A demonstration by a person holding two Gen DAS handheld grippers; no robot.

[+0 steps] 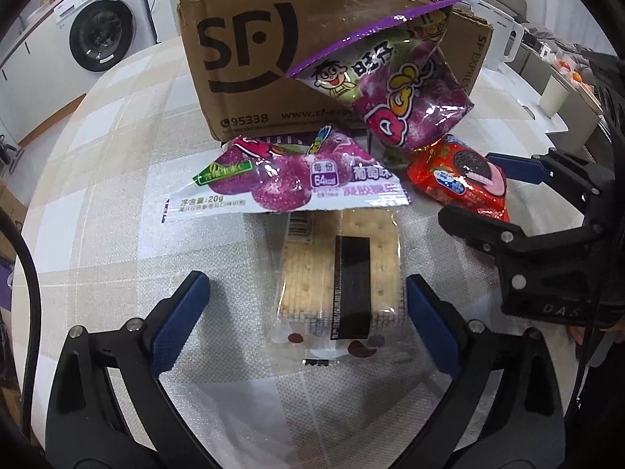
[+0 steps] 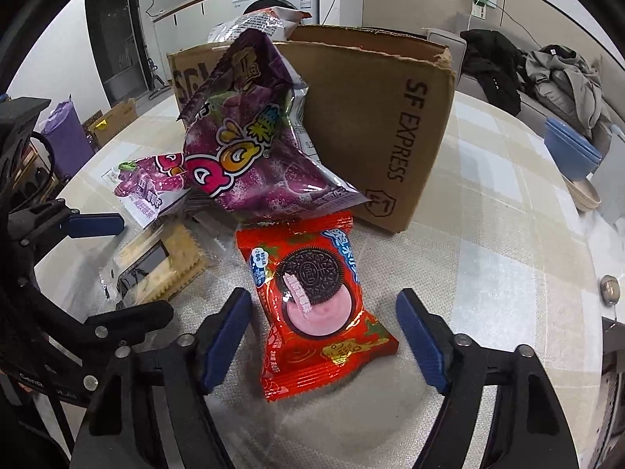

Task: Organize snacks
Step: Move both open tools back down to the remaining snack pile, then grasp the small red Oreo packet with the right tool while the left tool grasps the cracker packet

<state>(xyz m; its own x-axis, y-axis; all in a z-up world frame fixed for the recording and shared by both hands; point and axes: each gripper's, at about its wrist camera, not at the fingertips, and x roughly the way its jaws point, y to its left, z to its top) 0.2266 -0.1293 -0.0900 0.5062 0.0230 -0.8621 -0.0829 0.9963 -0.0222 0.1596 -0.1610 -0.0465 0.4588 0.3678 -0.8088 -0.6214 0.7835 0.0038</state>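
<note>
A clear pack of crackers (image 1: 340, 273) lies on the table between the fingers of my left gripper (image 1: 306, 295), which is open around it. A red Oreo pack (image 2: 316, 305) lies between the fingers of my right gripper (image 2: 324, 320), also open. A large purple gummy bag (image 1: 394, 90) leans on the brown SF cardboard box (image 1: 250, 74). A small purple gummy bag (image 1: 281, 179) lies flat in front of the box, overlapping the crackers' far end. The crackers (image 2: 160, 269), large bag (image 2: 250, 144) and box (image 2: 375, 125) also show in the right wrist view.
The round table (image 1: 109, 164) has a pale checked cloth. More snack bags stick out of the box top (image 2: 258, 19). A white cup (image 1: 552, 95) and blue bowls (image 2: 570, 152) stand at the table's right side. A washing machine (image 1: 97, 35) is behind.
</note>
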